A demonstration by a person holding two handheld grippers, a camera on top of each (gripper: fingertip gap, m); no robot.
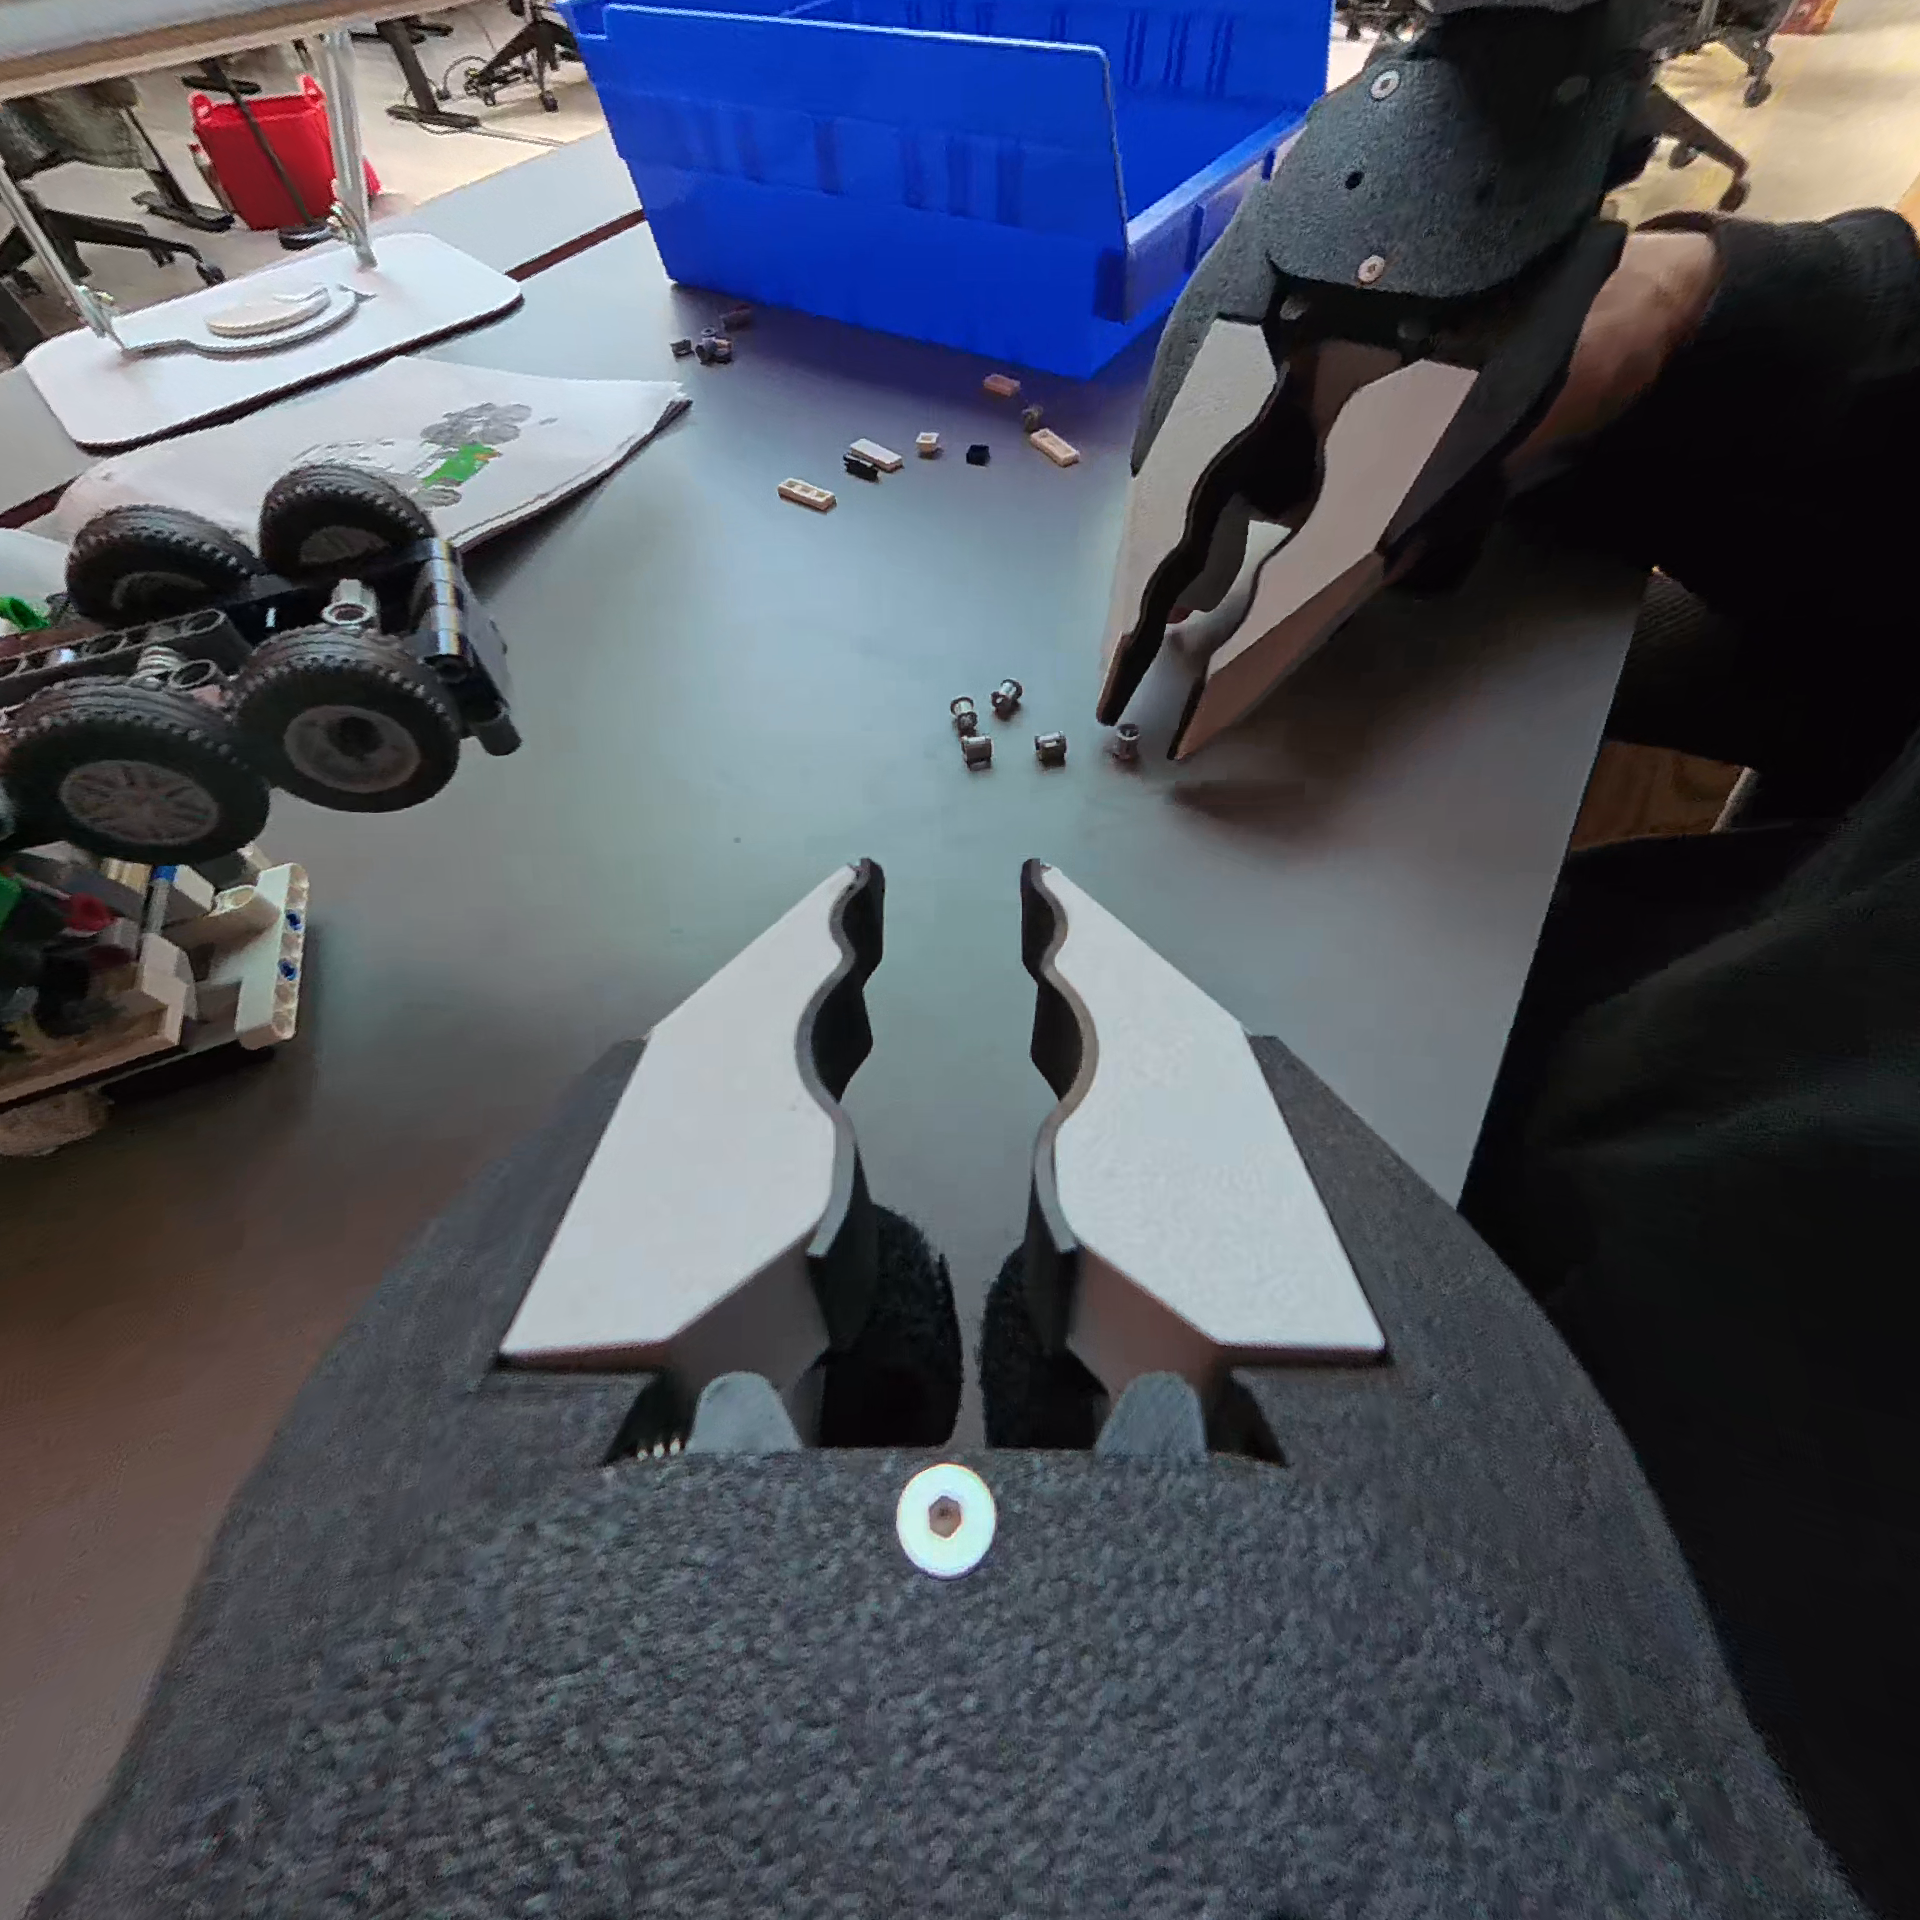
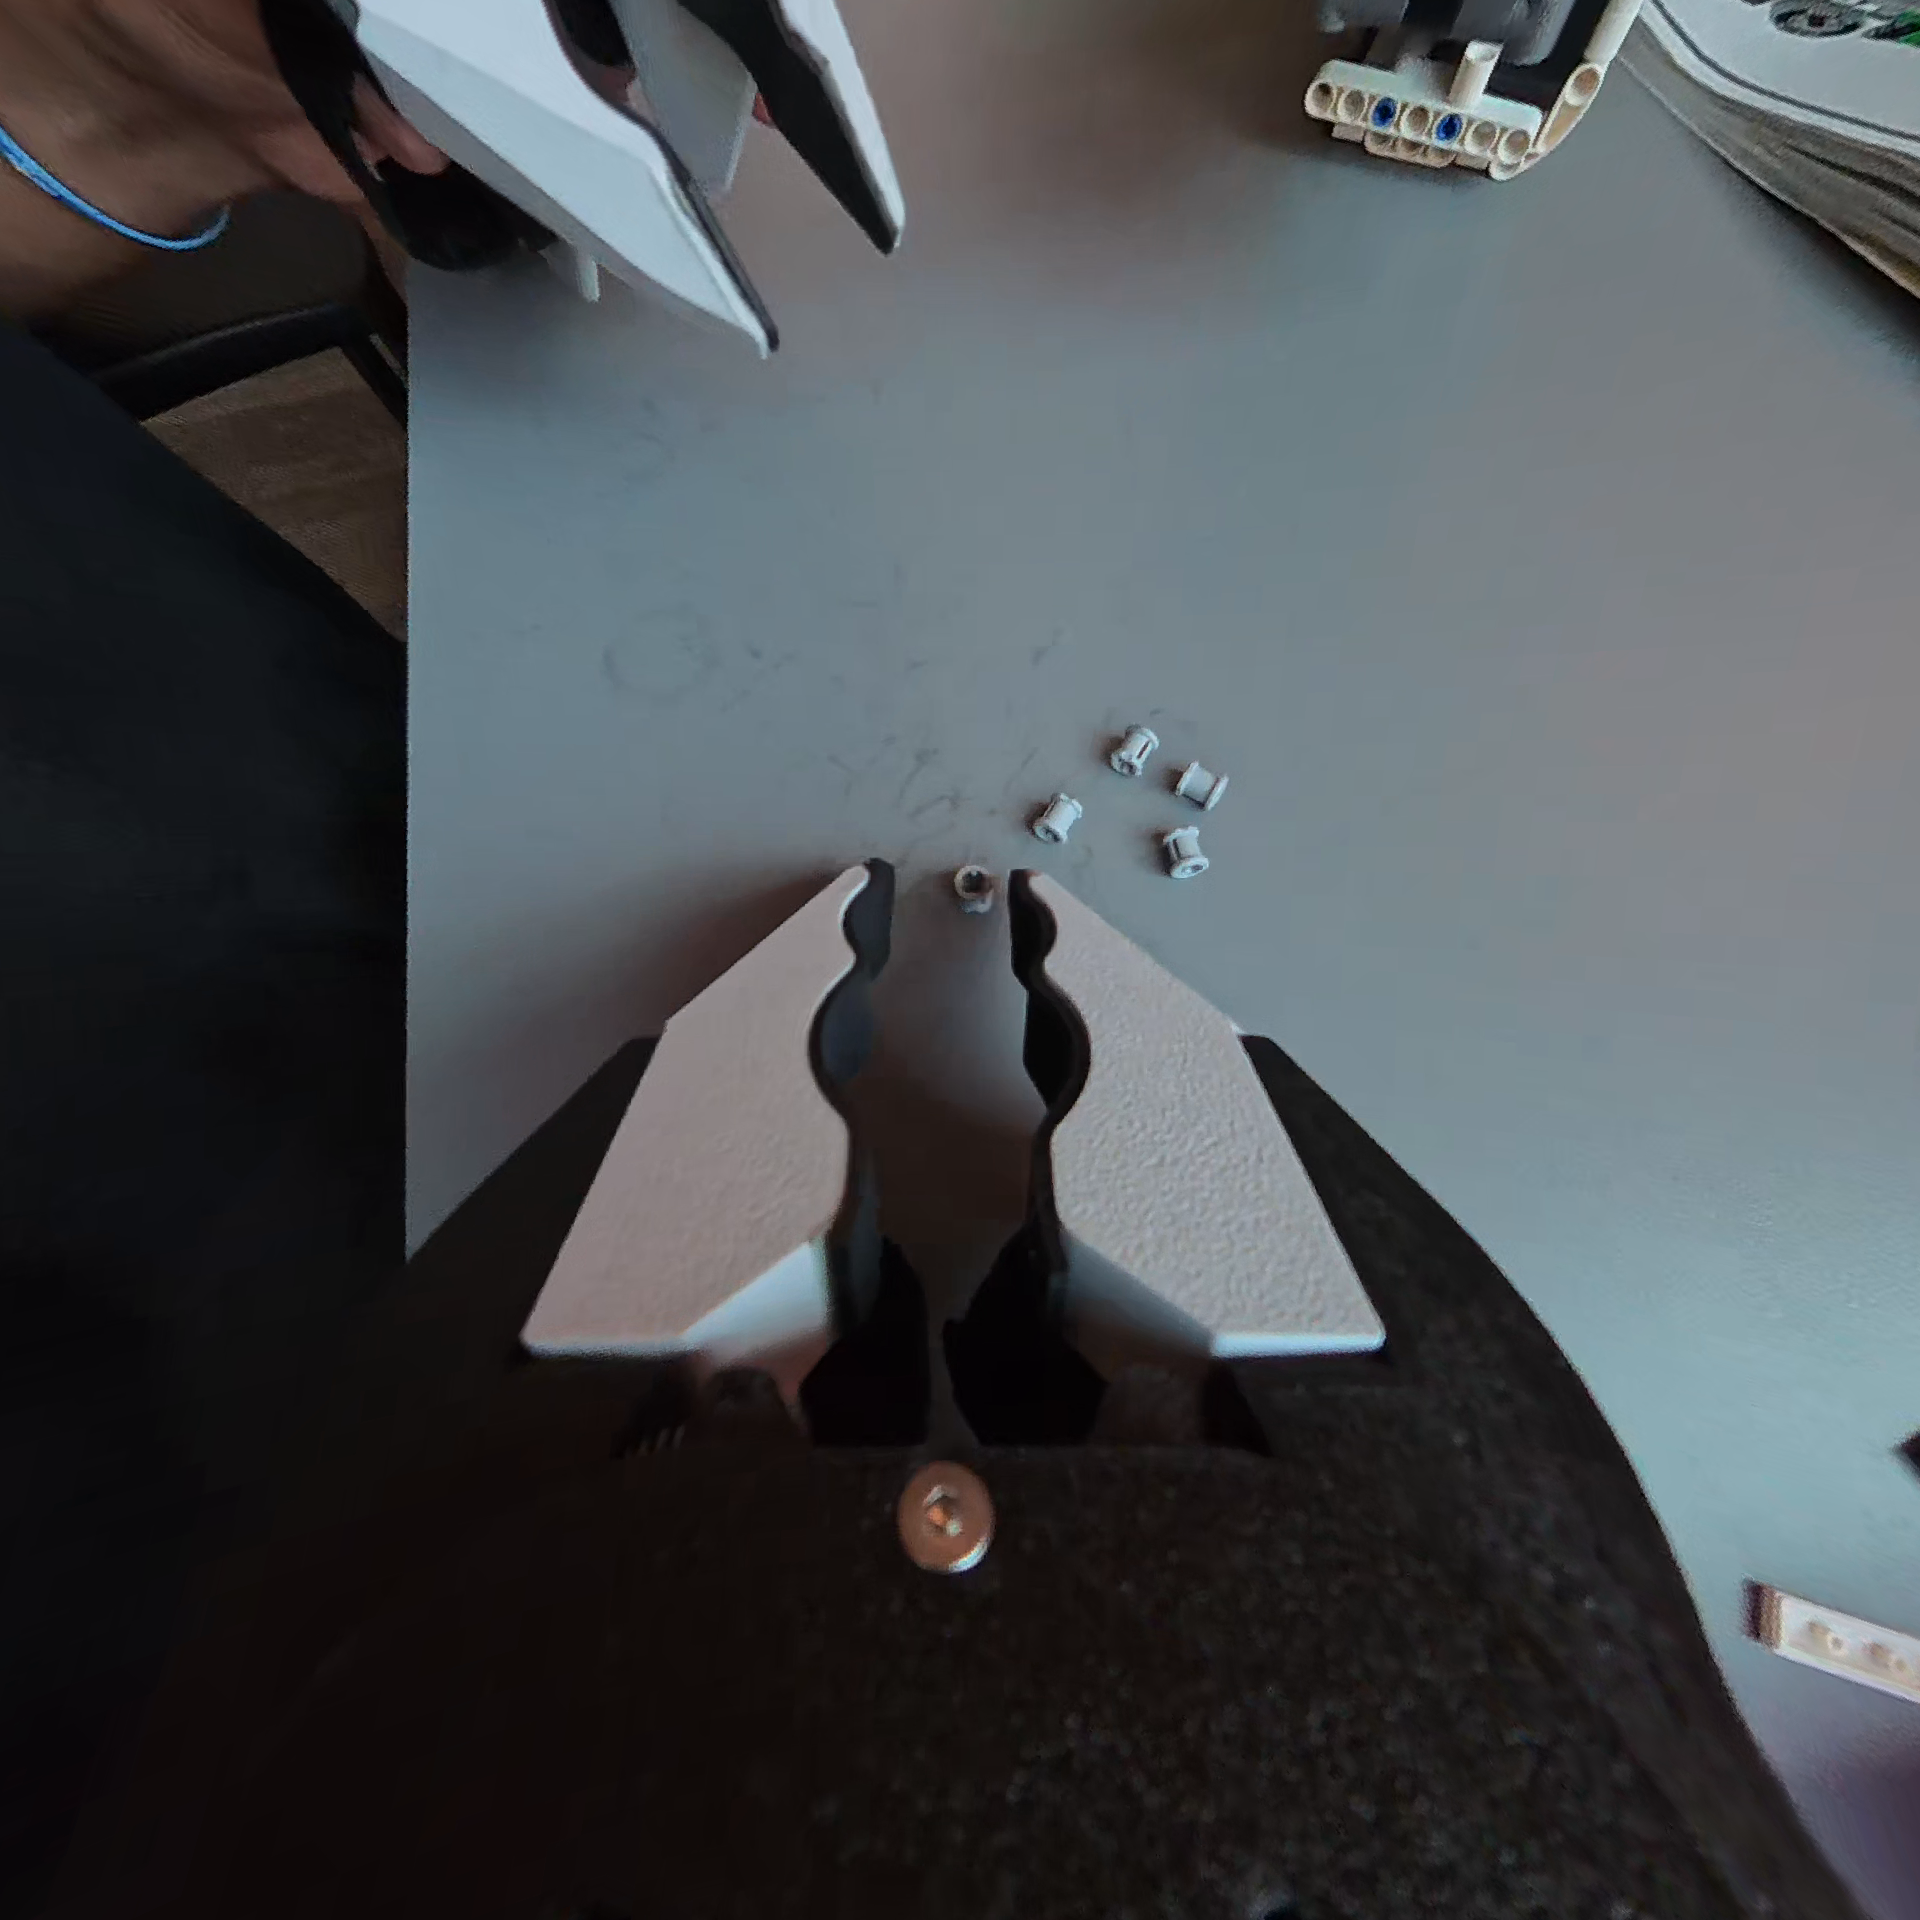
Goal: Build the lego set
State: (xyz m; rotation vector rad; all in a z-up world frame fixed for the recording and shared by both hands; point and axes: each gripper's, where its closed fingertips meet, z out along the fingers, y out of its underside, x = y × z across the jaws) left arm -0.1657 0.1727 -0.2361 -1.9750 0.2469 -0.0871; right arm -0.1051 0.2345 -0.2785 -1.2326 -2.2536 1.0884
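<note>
Bare grey table (image 1: 727, 675) gives me open passage between the overturned wheeled model (image 1: 260, 665) at left and five small bushings (image 1: 997, 722) at right; the blue bin (image 1: 935, 177) walls off the far side.

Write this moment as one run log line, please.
right gripper: open, fingers around one small grey plastic bushing | left gripper: open, empty | four bushings beside
</note>
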